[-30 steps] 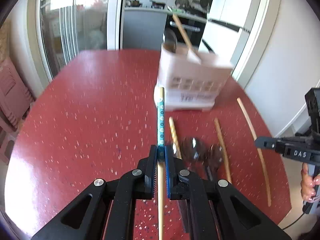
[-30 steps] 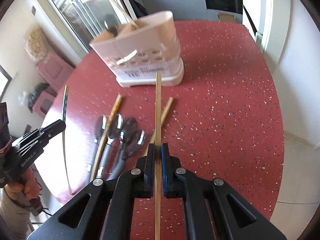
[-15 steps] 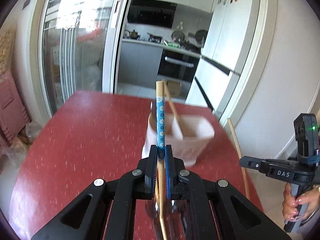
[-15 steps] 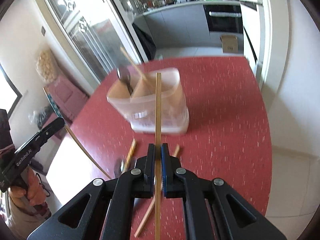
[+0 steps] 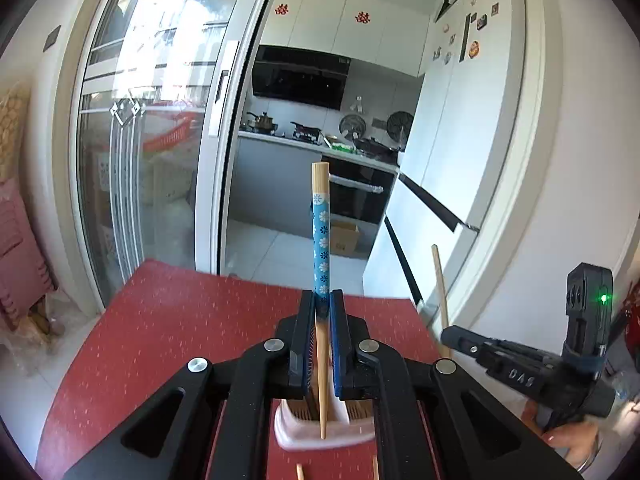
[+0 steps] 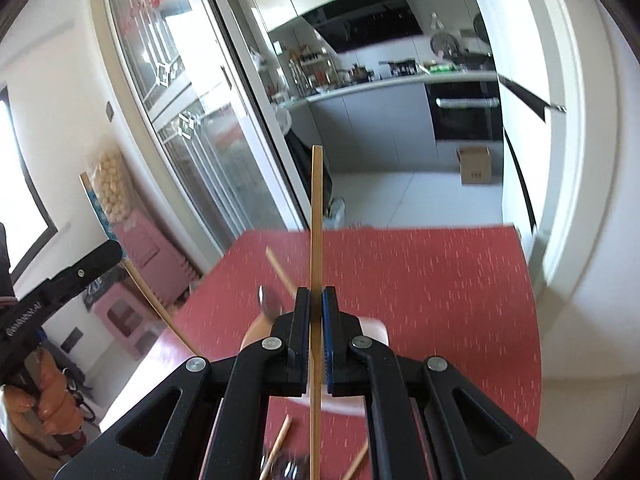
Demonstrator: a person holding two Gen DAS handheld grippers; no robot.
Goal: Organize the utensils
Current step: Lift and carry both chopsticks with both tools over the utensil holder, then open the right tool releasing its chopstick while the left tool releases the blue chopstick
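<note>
My left gripper (image 5: 321, 300) is shut on a chopstick with a blue flowered band (image 5: 321, 240), held upright; its thin end hangs over the pink utensil holder (image 5: 286, 432) below the jaws. My right gripper (image 6: 316, 296) is shut on a plain wooden chopstick (image 6: 316, 208), also upright, above the same pink holder (image 6: 376, 330), which has a spoon (image 6: 267, 300) and a chopstick (image 6: 280, 270) in it. Each gripper shows in the other's view: the right one (image 5: 446, 334) and the left one (image 6: 114, 250).
The red speckled table (image 5: 168, 320) carries loose chopsticks (image 6: 278, 440) near the front edge, partly hidden by the jaws. A glass sliding door (image 5: 152, 152) and a kitchen lie beyond. A white wall (image 5: 580, 160) stands at the right.
Both grippers have lifted and tilted up with their chopsticks, so the sticks now stand upright over the holder. The table's utensils have dropped out of view below the jaws.
</note>
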